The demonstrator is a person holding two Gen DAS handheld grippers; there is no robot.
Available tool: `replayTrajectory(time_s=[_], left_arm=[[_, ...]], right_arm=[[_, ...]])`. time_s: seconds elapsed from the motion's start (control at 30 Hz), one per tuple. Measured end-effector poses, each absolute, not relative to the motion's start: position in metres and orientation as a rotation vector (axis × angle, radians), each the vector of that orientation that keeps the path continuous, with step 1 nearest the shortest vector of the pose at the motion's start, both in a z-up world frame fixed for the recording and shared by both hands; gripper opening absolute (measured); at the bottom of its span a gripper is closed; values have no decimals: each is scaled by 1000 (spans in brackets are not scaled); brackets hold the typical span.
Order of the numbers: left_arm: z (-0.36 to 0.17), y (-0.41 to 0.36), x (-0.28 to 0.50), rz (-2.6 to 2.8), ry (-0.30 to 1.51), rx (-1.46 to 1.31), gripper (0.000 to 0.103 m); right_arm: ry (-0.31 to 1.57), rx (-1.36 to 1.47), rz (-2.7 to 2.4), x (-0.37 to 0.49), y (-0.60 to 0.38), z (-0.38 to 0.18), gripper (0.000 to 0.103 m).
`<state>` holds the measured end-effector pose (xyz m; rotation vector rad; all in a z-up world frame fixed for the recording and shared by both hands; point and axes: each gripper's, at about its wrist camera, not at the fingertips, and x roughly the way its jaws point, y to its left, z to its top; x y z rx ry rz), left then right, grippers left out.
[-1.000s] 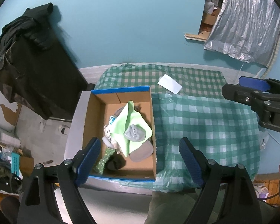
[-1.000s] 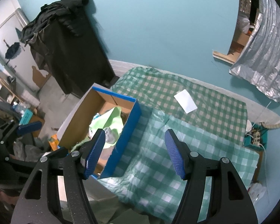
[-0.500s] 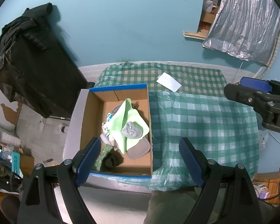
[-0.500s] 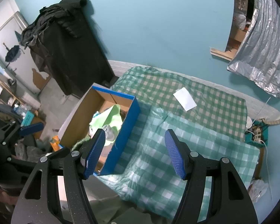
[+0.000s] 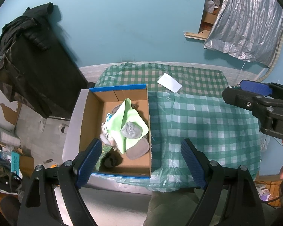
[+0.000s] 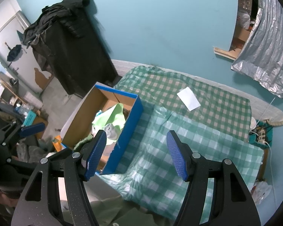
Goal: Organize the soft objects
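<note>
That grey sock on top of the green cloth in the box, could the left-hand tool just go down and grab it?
Probably yes. The grey sock lies uppermost on the green cloth in the open-topped box, and the left gripper hangs above with jaws open and empty.

A blue-edged brown box [image 5: 88,116] holds a lime-green cloth [image 5: 126,120] and grey sock [image 5: 132,130] beside a green-and-white checked tablecloth [image 5: 203,120] bearing white paper [image 5: 169,82].

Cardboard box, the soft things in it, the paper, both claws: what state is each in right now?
Cardboard box: open-topped, partly filled.
Green cloth: heaped in the box.
Grey sock: balled on top of the cloth.
White paper: flat on the checked tablecloth.
Left claw: open, holding nothing.
Right claw: open, holding nothing.
</note>
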<state>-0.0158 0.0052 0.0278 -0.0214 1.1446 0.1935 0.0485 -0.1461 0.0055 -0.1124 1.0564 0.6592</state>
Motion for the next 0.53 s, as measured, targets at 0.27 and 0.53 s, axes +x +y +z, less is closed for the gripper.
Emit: replayTrajectory(time_s=[0.27,0.53], left_arm=[[29,2,-17,188,1150,-27,87],[30,1,-16,194,1151,-24,87]], right_arm=[[1061,-114,661,46,-144,4,66],[1062,-116,666,44,-144,3,66]])
